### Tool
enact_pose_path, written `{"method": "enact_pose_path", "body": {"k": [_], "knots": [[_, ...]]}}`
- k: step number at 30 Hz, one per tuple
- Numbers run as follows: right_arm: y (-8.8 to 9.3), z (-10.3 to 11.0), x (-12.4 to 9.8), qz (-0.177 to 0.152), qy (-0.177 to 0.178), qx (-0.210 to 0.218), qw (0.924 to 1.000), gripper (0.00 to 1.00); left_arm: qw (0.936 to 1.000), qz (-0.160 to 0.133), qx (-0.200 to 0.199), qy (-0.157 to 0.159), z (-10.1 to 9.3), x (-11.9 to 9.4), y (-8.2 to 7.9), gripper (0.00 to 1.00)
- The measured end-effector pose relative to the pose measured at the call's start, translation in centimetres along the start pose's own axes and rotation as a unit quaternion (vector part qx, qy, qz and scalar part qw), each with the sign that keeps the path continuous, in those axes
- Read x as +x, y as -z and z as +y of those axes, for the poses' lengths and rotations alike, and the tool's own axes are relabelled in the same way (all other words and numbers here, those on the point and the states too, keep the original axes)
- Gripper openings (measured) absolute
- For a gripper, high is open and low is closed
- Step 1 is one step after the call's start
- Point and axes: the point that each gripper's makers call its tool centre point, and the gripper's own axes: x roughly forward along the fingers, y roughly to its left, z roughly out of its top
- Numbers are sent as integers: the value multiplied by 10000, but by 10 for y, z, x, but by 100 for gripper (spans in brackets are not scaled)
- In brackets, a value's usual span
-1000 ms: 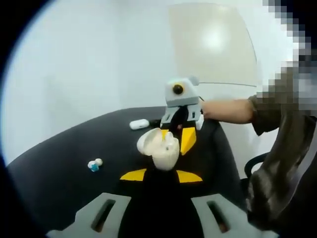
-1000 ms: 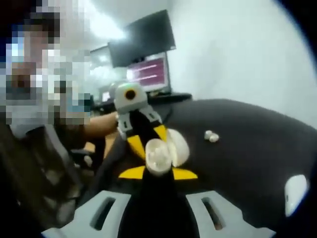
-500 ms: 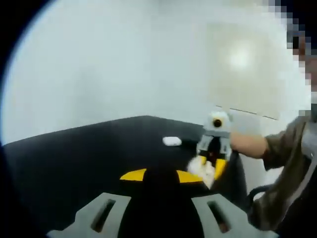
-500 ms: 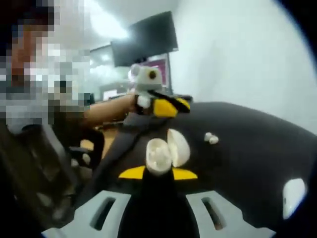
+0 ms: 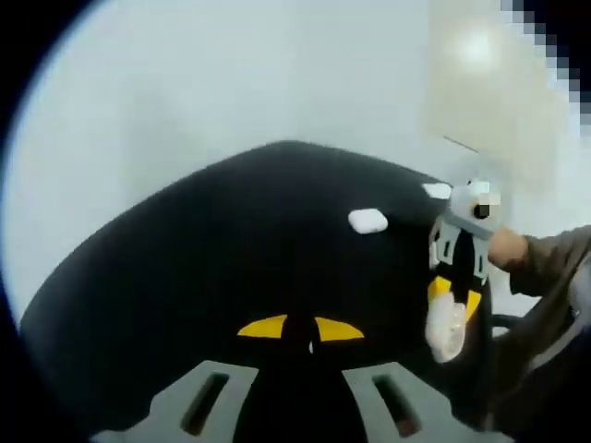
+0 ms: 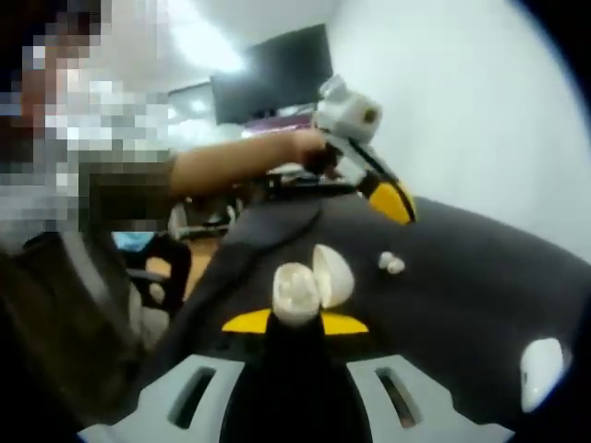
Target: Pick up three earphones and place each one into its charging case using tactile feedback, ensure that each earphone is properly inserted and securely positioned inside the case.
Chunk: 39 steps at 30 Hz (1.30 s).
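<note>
Black bench (image 5: pixel 212 258): dark matte top, my landmark for everything here; it runs under both of my grippers.
Right gripper (image 6: pixel 295 323): my yellow-tipped fingers are clamped on the open case, held just above the bench.
Open case (image 6: pixel 311 281): white, lid swung up to the right of the base; the base sits between my right fingers. In the left gripper view the same case (image 5: pixel 446 328) hangs off the right gripper (image 5: pixel 459 297) past the bench's right edge.
Left gripper (image 5: pixel 300 329): yellow tips close together with only a thin dark slit between them, nothing in them, hovering over bare bench. In the right gripper view it (image 6: pixel 392 198) is raised above the bench's far side, a hand (image 6: pixel 305 148) behind it.
Earphones (image 6: pixel 391 264): two small white buds lying on the bench, just beyond the open case to its right.
Closed case (image 5: pixel 367 221): white, lying flat on the far part of the bench.
Second closed case (image 5: pixel 437 191): white, near the bench's far right edge, beyond the first.
Near case (image 6: pixel 540 371): white, blurred, on the bench's right side.
</note>
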Motion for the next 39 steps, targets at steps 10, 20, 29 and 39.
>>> {"method": "enact_pose_path", "body": {"k": [10, 20, 29, 39], "knots": [[-1, 5, 2, -1, -35, 56, 10000, 20, 9965, 770, -279, 157, -5, 10, 29, 7], [-1, 9, 4, 58, -44, 73, 9999, 20, 9926, 1200, -3, 165, -8, 13, 37, 7], [-1, 8, 2, 42, -63, 30, 10000, 20, 9877, 1523, 281, 204, -9, 20, 45, 6], [0, 7, 1, 43, -60, 33, 10000, 20, 9855, 1532, 721, 106, -12, 22, 44, 1]]}}
